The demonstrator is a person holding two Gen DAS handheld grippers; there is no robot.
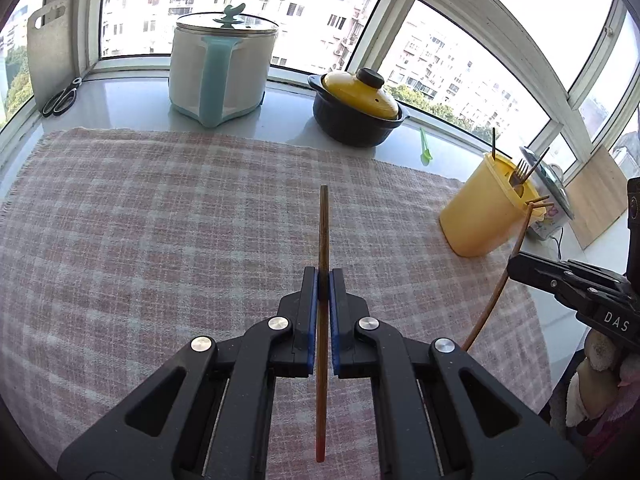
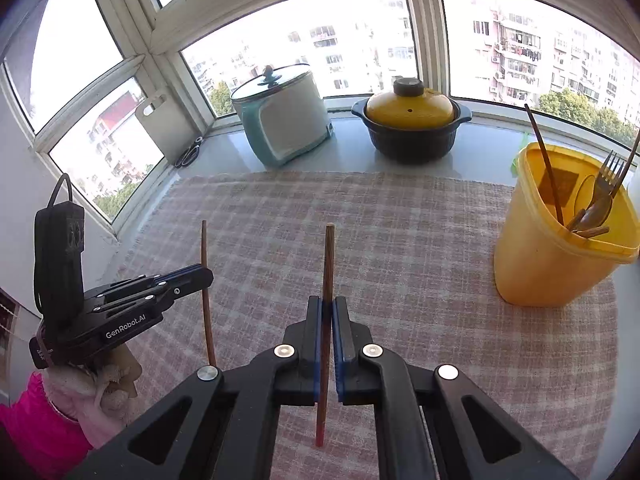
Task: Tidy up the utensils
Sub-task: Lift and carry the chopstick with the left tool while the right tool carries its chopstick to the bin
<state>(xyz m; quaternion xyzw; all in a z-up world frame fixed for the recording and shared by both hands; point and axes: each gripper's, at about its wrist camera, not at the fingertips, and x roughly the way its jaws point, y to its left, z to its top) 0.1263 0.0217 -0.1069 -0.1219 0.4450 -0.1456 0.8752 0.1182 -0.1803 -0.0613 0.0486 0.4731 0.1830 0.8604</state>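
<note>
Two hand-held tools hover above a pink-and-white checked cloth (image 1: pixel 160 220) spread over a table by a bay window, each clamped on a single wooden chopstick. The left tool (image 1: pixel 324 280) has its blue-padded fingers (image 1: pixel 311 312) pressed tight against the left chopstick (image 1: pixel 323 240), which points straight ahead toward the far side, its red-tipped end trailing back between the tool's arms. The right tool (image 2: pixel 327 308) grips the right chopstick (image 2: pixel 328 264) in the same way, fingers closed hard on the shaft and the red end hanging near the camera. In the right wrist view the left tool appears at the left edge, held by a hand in a pale glove and bright pink sleeve (image 2: pixel 36 428). The yellow utensil holder (image 2: pixel 560 248) stands on the right side of the cloth, well apart from both tools, already carrying a fork (image 2: pixel 606 178), a spoon (image 2: pixel 598 212) and several chopsticks leaning against its rim. On the bare table beyond the cloth sit a white and pale-blue electric pot (image 1: pixel 220 68) with a glass lid and, to its right, a dark casserole with a yellow lid (image 1: pixel 360 108). A small green spoon (image 1: pixel 425 146) lies to the right of the casserole, and scissors (image 1: pixel 62 98) rest by a cutting board (image 1: pixel 50 52) propped in the far left corner.
</note>
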